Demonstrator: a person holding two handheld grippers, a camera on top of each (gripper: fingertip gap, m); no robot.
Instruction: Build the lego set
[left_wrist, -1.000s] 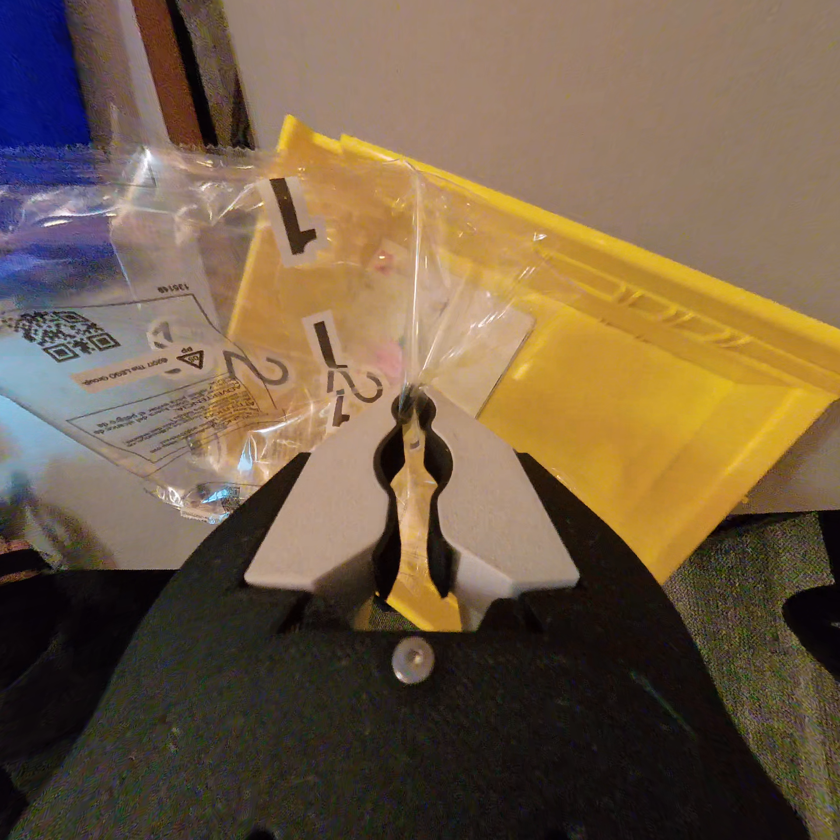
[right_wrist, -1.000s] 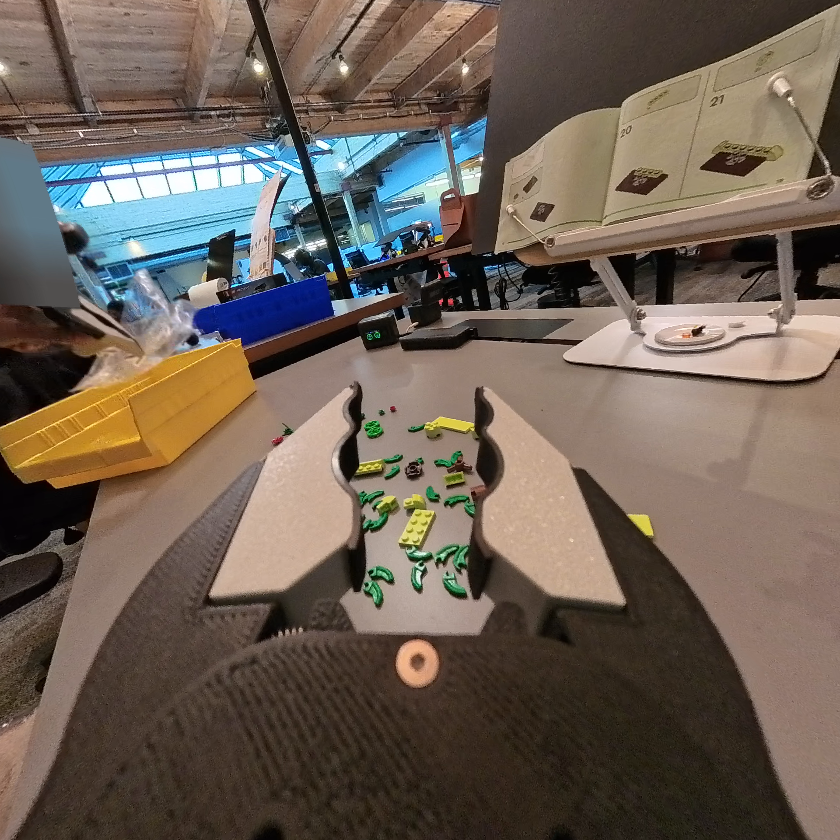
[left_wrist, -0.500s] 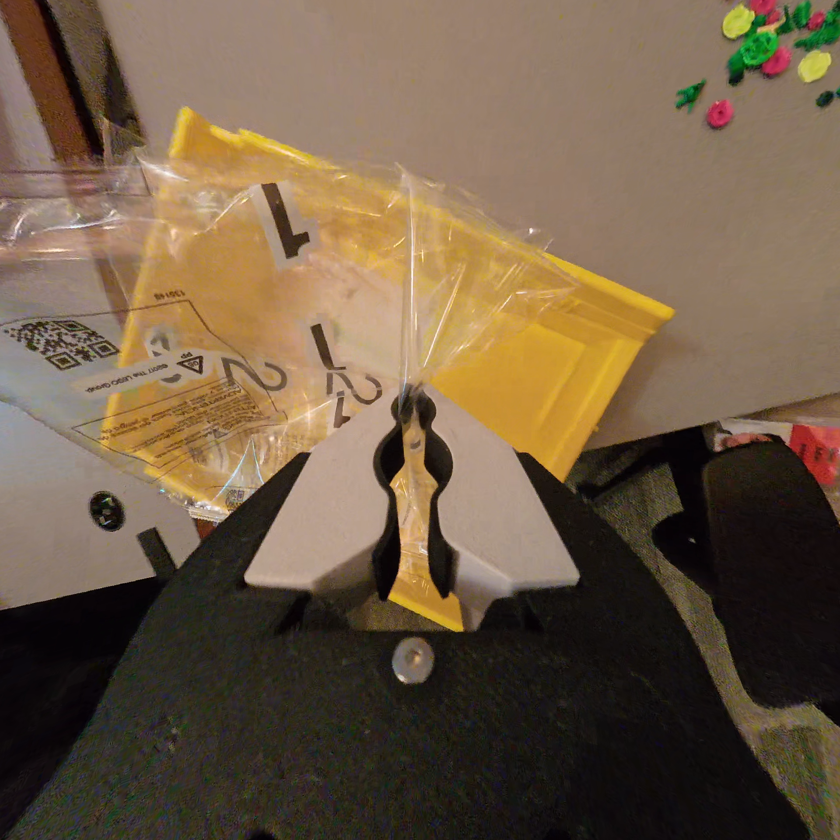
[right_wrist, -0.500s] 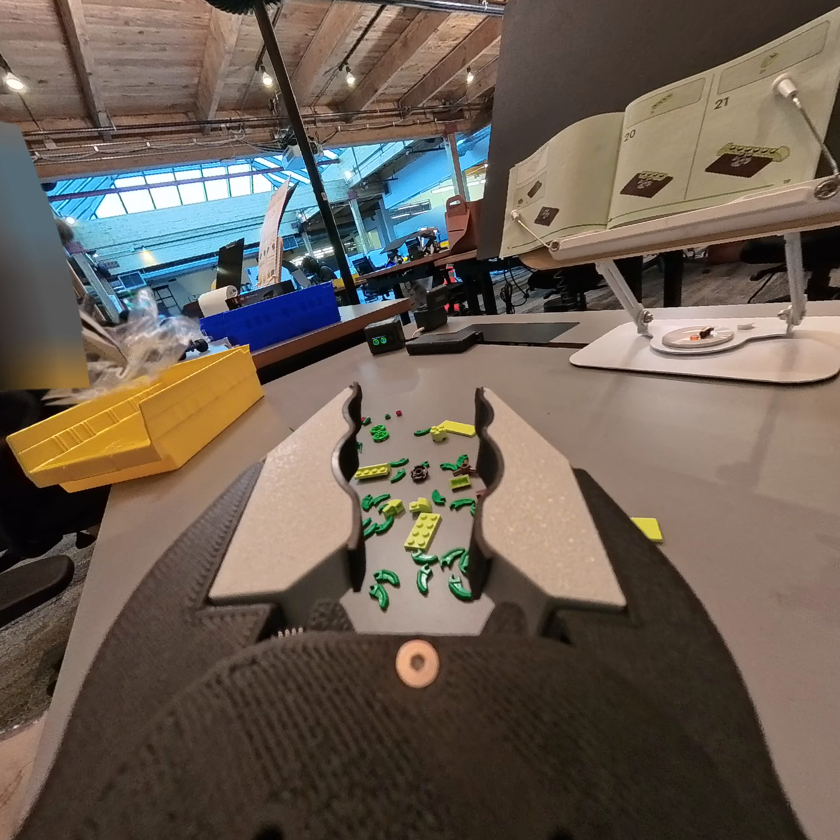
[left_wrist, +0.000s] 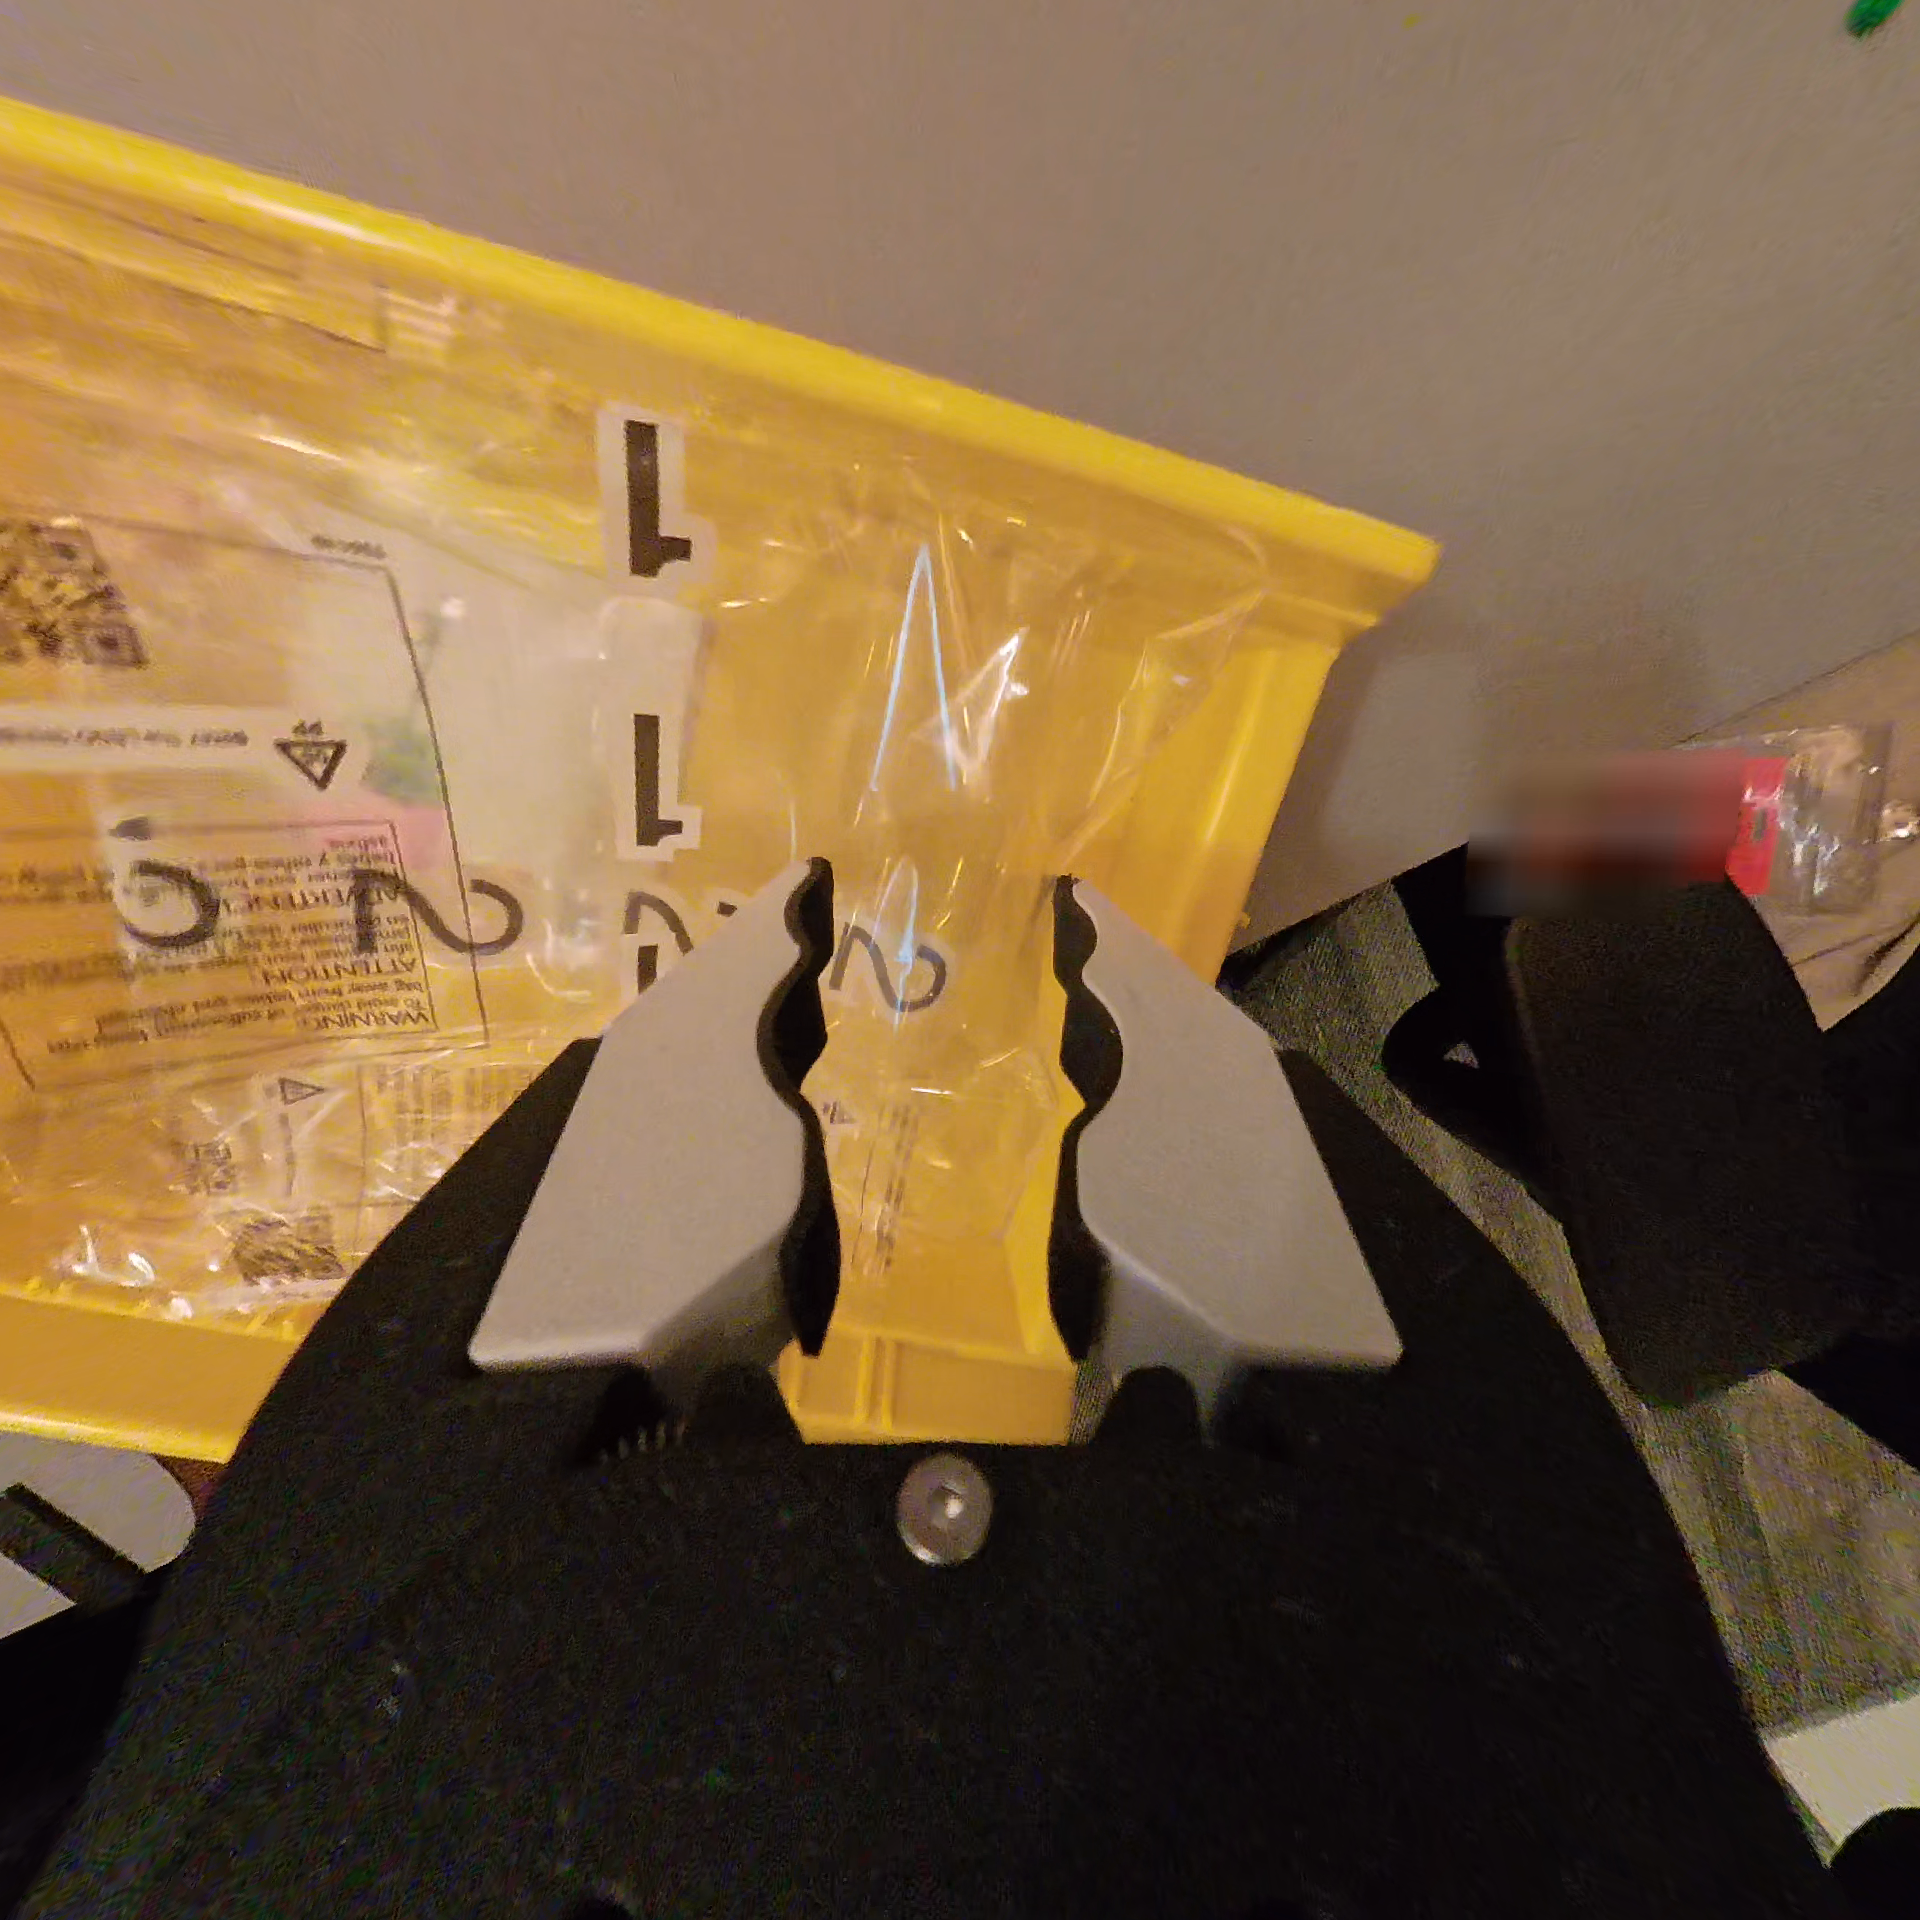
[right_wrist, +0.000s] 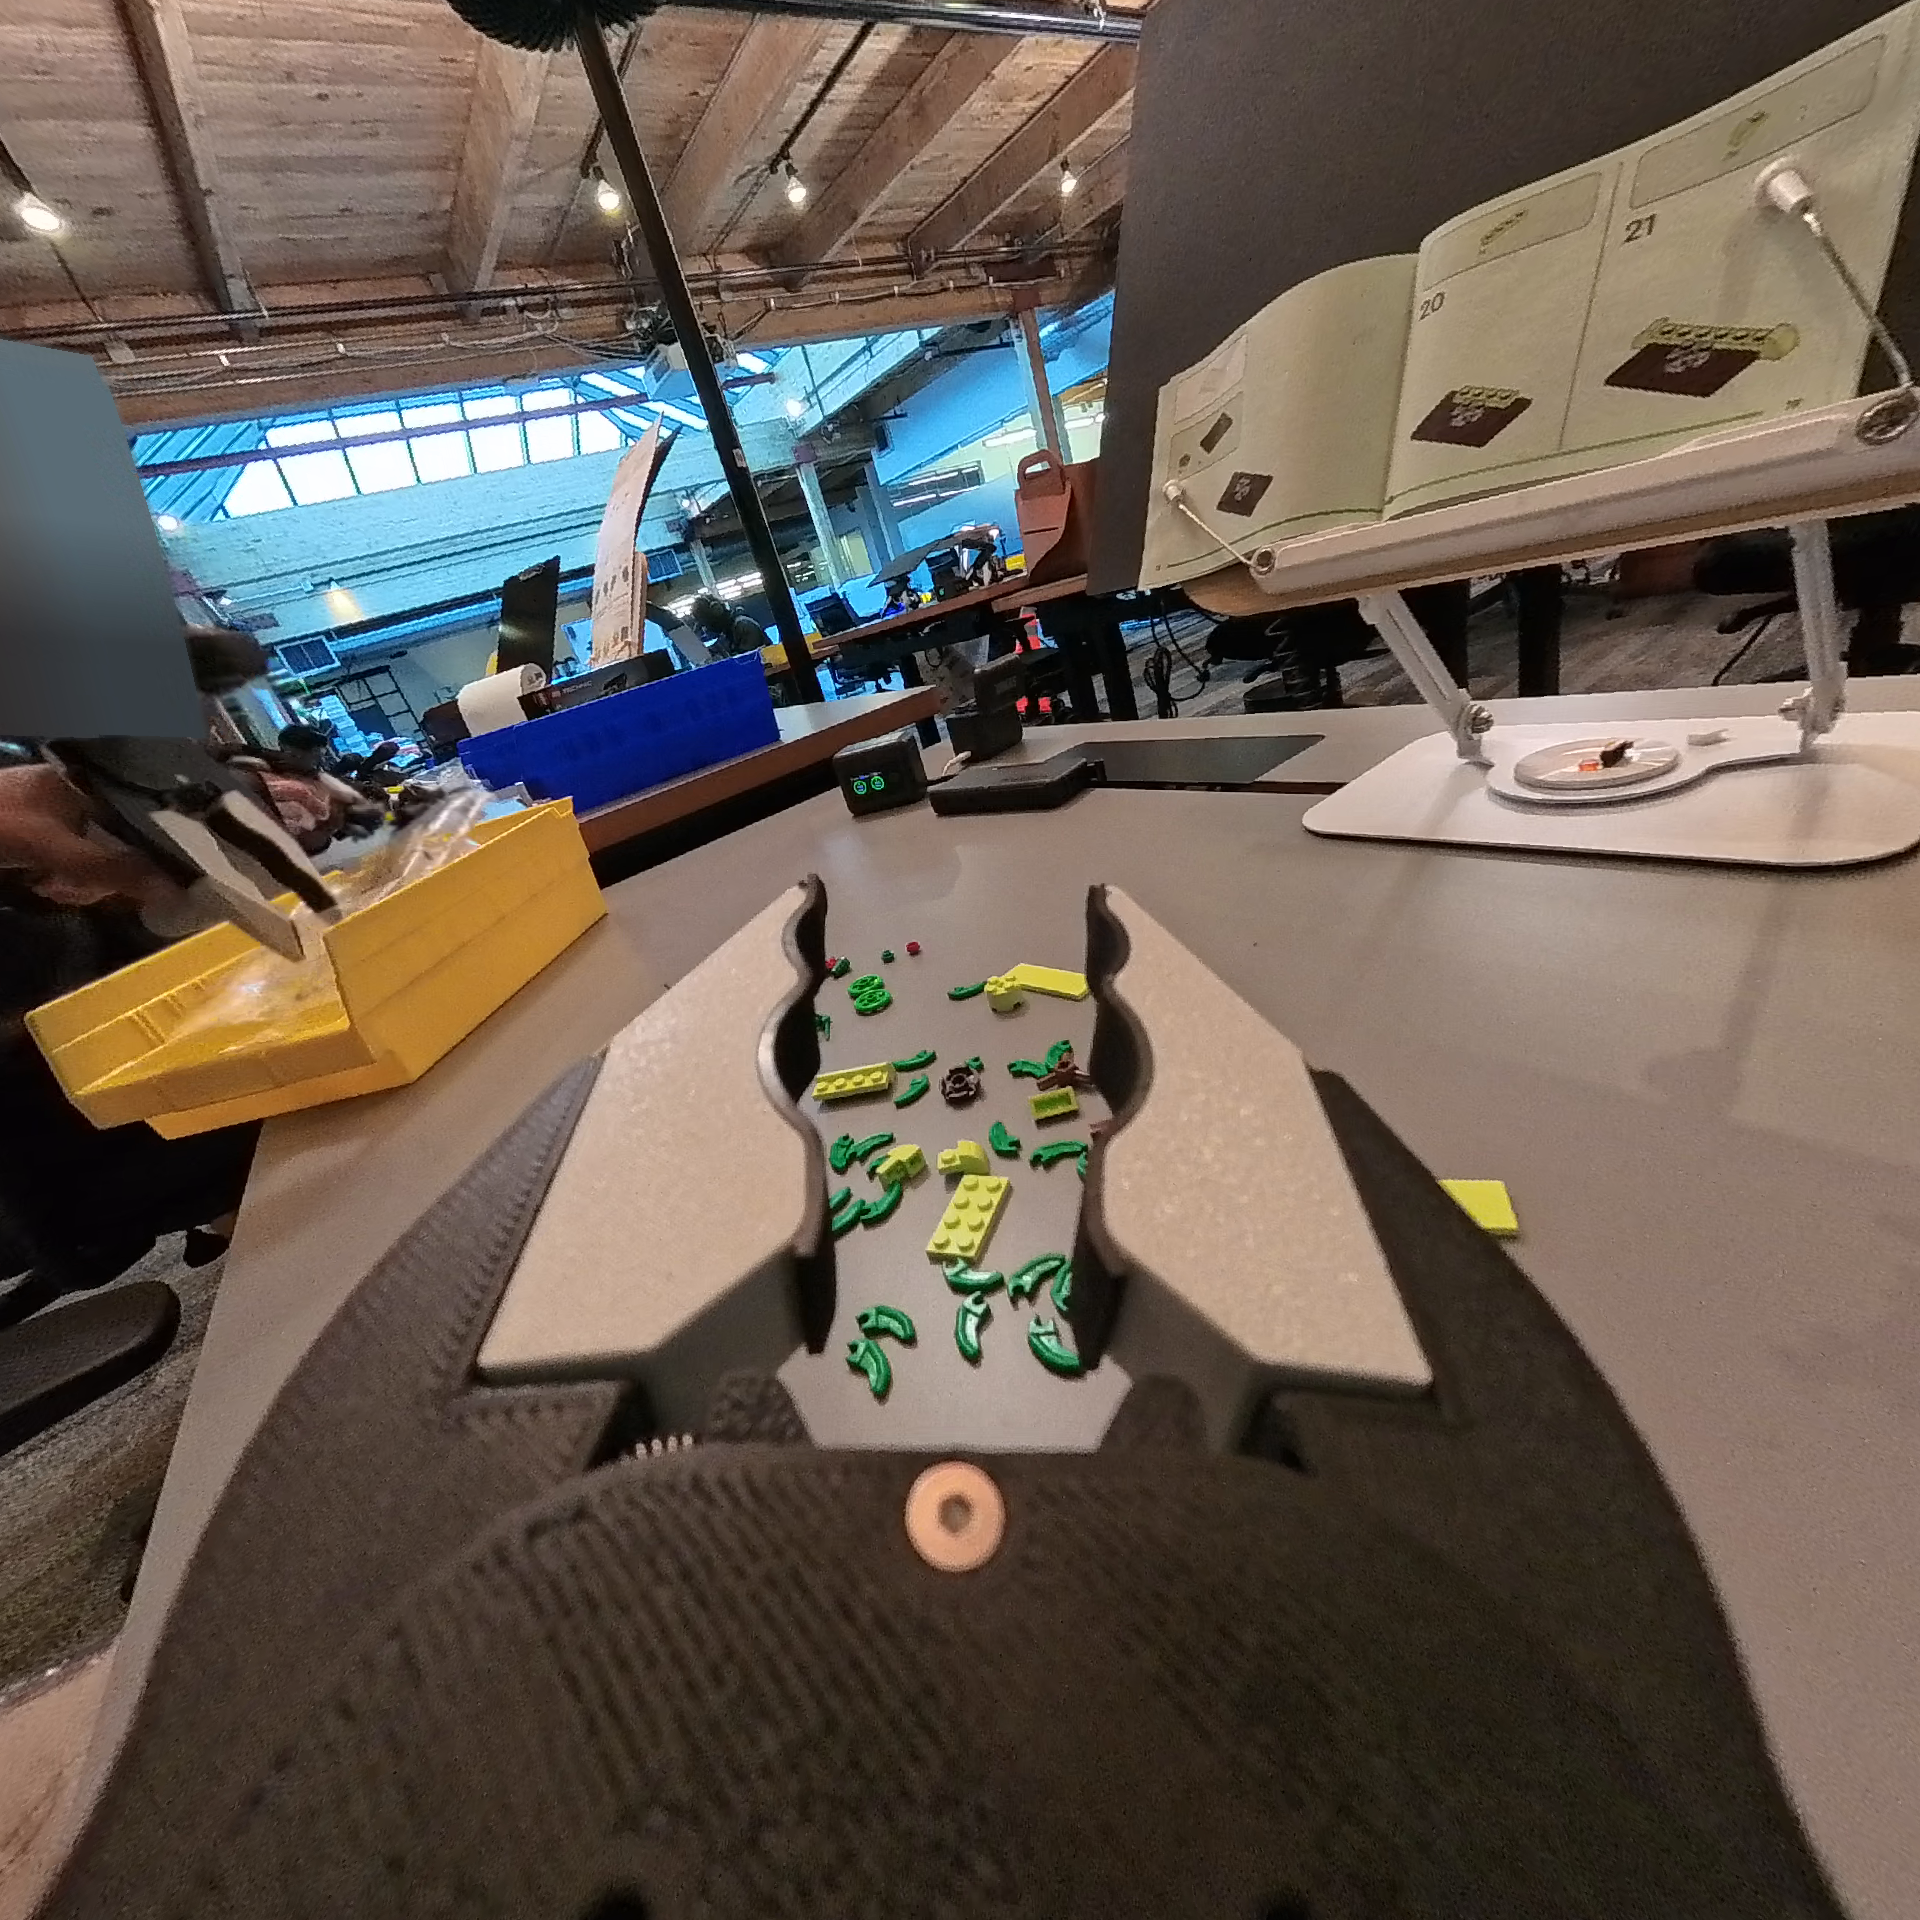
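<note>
Bags (left_wrist: 416, 831) of clear plastic lie in the yellow tray (left_wrist: 1039, 436) at the far left of the worktop (right_wrist: 1455, 1039), and the left claw (left_wrist: 940, 883) hangs just over them with its jaws spread, gripping nothing. In the right wrist view the left claw's tips sit at the tray's near corner. My reading is that the step in hand is clearing packaging away, so building proper has not begun.

Toward the middle, the loose lego pieces (right_wrist: 966, 1164) are scattered on the grey worktop: many small dark green curved parts, several lime plates and slopes, a brown round piece, and a few tiny red and green bits farther back. The right claw (right_wrist: 951, 899) is released too, jaws parted, held low with the pile showing between its fingers. One lime tile (right_wrist: 1481, 1205) lies apart on the right.

Farther right, the instruction booklet (right_wrist: 1507, 353) stands open on a white stand (right_wrist: 1610, 800). The next move probably calls for finding the dark brown plate it pictures, then a careful pinch on a small, flat part.

Whether that plate is on the worktop I cannot tell; the right claw's fingers hide both edges of the pile. The bags' contents are blurred and glare-washed, and the tray's left end is cut off.
</note>
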